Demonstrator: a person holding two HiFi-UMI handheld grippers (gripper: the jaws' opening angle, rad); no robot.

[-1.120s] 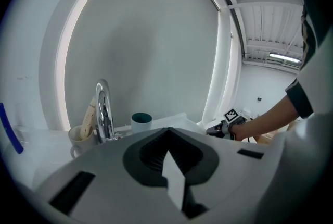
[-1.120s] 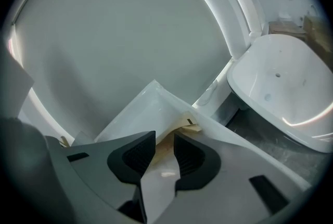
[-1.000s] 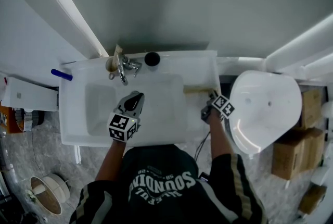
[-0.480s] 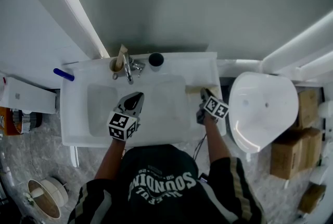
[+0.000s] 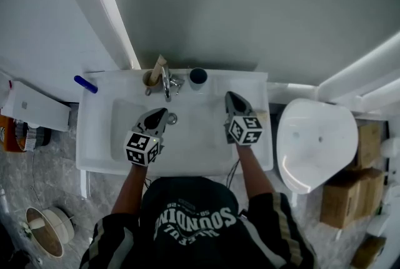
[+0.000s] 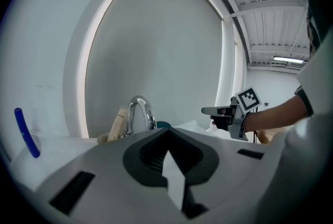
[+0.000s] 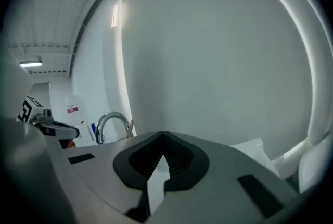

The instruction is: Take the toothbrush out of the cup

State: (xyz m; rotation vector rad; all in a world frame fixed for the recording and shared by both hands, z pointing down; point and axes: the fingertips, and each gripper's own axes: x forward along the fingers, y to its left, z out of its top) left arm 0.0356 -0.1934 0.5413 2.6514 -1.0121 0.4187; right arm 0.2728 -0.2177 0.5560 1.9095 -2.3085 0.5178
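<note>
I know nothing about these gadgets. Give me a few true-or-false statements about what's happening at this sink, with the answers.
1. The toothbrush stands in the cup beside the faucet. True.
2. The right gripper is holding the toothbrush. False: its jaws are together with nothing between them, and it is well away from the cup.
3. A blue object sits near the back left corner of the sink. True.
4. The left gripper reaches into the cup. False: it hangs over the sink basin, apart from the cup, with its jaws together.
</note>
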